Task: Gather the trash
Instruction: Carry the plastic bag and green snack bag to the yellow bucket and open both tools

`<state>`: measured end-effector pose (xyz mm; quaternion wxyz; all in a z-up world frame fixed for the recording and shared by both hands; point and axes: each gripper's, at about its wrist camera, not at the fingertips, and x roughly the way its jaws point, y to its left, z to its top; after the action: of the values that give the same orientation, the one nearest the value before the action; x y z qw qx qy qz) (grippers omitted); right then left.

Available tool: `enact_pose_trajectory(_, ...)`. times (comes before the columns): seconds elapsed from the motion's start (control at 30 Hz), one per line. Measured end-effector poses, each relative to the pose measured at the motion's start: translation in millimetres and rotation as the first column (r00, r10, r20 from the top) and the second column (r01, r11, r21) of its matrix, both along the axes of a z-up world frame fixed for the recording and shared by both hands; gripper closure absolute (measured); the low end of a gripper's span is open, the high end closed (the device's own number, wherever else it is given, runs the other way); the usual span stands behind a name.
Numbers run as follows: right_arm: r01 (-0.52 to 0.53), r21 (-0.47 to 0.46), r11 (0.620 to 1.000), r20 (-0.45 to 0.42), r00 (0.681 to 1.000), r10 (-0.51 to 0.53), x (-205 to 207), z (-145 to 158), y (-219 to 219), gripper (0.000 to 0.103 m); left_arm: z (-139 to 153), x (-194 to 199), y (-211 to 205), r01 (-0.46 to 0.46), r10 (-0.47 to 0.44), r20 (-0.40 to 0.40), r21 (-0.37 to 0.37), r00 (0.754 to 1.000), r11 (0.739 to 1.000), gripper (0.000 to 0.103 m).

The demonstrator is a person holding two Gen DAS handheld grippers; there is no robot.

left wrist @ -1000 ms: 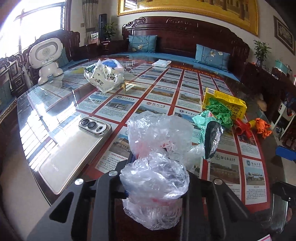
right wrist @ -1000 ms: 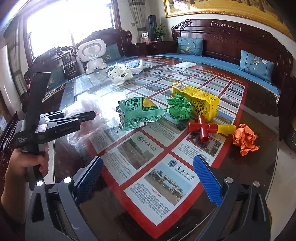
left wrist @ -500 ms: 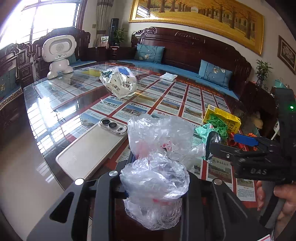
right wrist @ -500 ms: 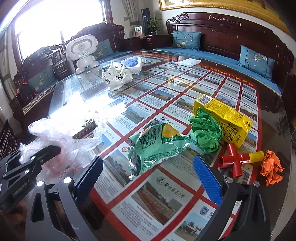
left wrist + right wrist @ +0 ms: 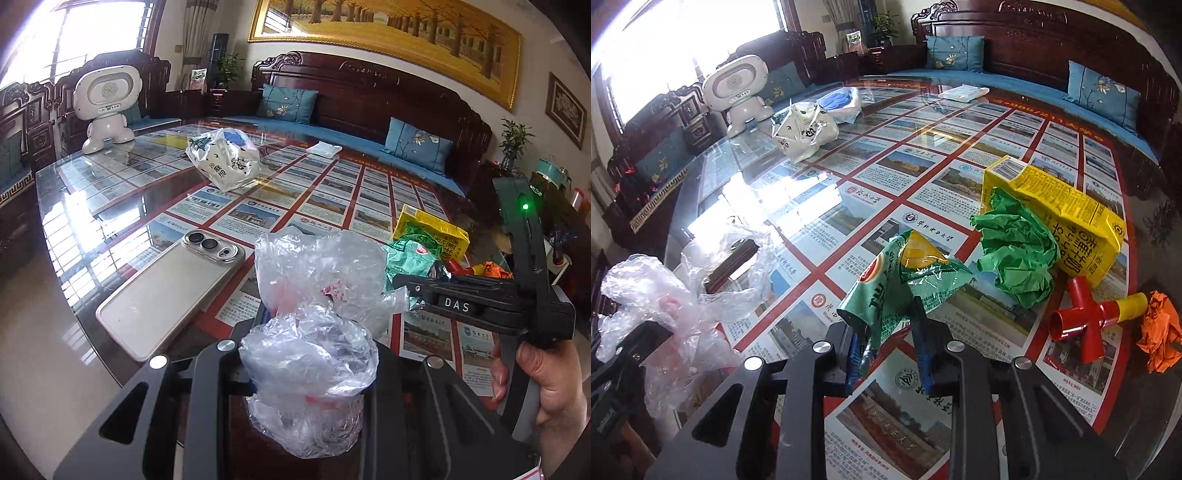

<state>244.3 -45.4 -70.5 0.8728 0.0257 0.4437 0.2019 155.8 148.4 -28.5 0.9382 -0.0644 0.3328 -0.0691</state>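
Right wrist view: right tongs (image 5: 886, 332) have just been closing and now pinch the near edge of the green snack wrapper (image 5: 905, 284), which rests on the glass surface (image 5: 820, 192). Left tongs (image 5: 306, 354) clenched on the clear plastic bag (image 5: 314, 314), bag mouth slumped, not spread.

Risks, as judged: thin foil edge could slip or tear on lifting; bag mouth collapsed, so the wrapper may miss it and drop.

Around: green crumpled paper (image 5: 1015, 251) touching the yellow carton (image 5: 1060, 218), red cross-shaped pipe piece (image 5: 1082, 321), orange paper ball (image 5: 1158, 332) just beside. Phone (image 5: 166, 288) near the bag, may get knocked. White printed bag (image 5: 803, 133) and toy robot (image 5: 738, 92) well apart.
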Motion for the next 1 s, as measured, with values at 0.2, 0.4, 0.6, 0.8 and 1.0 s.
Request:
enact_pose_trajectory(0.2,-0.061,0.069,0.996,0.053,0.997,0.058,-33.7,16.1,-29.4,0.101,7.5,-9.3,-17.6,0.044,-0.044,0.011,-0.011,0.999,0.999,0.075)
enact_pose_trajectory(0.4,-0.098,0.079,0.992,0.108,0.99,0.089,-74.9,34.3,-59.4,0.101,16.6,-23.5,-40.4,0.092,-0.092,0.017,-0.025,0.996,0.995,0.075)
enact_pose_trajectory(0.6,-0.049,0.069,0.996,0.137,0.99,0.039,-105.5,45.1,-98.9,0.101,26.5,-40.4,-77.5,0.177,-0.176,0.024,-0.017,0.984,0.984,0.075)
enact_pose_trajectory(0.8,0.026,0.093,0.995,0.147,0.988,-0.04,-126.9,48.4,-150.2,0.101,31.4,-50.1,-127.7,0.275,-0.275,0.018,-0.003,0.961,0.961,0.075)
enact_pose_trajectory(1.0,0.124,0.09,0.988,0.161,0.977,-0.137,-155.0,49.2,-209.4,0.101,27.3,-53.4,-187.9,0.377,-0.377,-0.012,-0.01,0.926,0.926,0.075)
